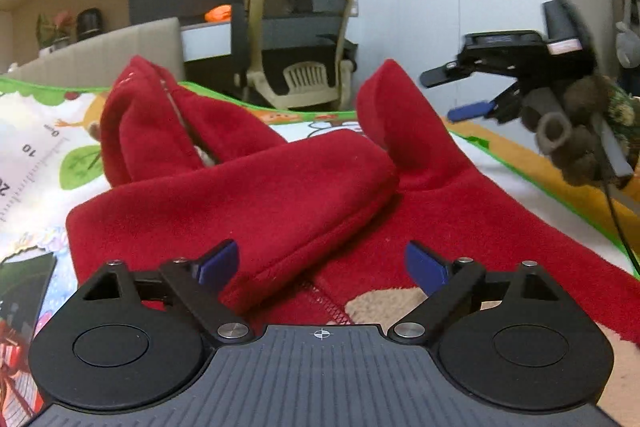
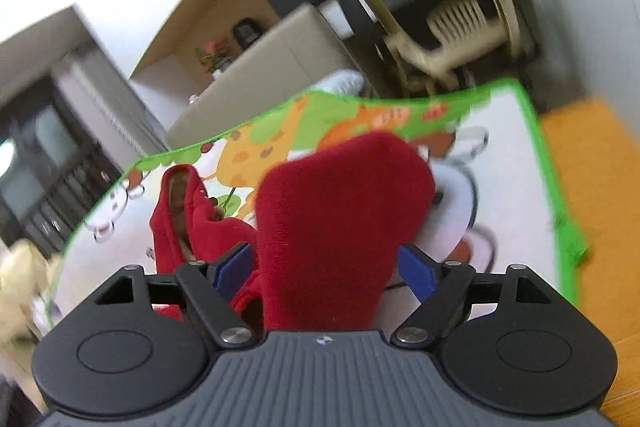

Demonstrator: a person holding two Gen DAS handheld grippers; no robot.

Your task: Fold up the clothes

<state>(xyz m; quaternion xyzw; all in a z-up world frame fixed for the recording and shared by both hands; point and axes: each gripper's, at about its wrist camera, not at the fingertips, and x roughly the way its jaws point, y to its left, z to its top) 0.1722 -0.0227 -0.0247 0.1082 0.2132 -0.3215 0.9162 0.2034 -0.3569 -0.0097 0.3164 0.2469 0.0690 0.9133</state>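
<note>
Left wrist view: red fleece garment (image 1: 280, 187) lies on the kids' play mat (image 1: 48, 147), one sleeve laid across the body, two more bits sticking up at the back, prob collar/hood and the other sleeve, can't say which is which. Left gripper (image 1: 320, 263) hovers low over the near edge w/ blue fingers (image 1: 218, 261) spread wide, nothing between them. Right gripper (image 1: 460, 91) is up in the air off to the right, held by a gloved hand (image 1: 580, 131), jaws apart, empty as far as I can tell.

Right wrist view: blurry, so it's prob moving. Red fleece fills the gap between the right gripper's spread fingers (image 2: 416, 271), but the pads aren't touching it, so no grip.

What could go wrong imo: fleece is thick and springy, so the crossed sleeve could slide off if either gripper drags the cloth instead of lifting. Those upright bits could flop the wrong way & bunch up. A shallow pinch grabs only the top layer and wrecks the fold underneath. The mat could also shift on the floor (image 2: 580, 155).
</note>
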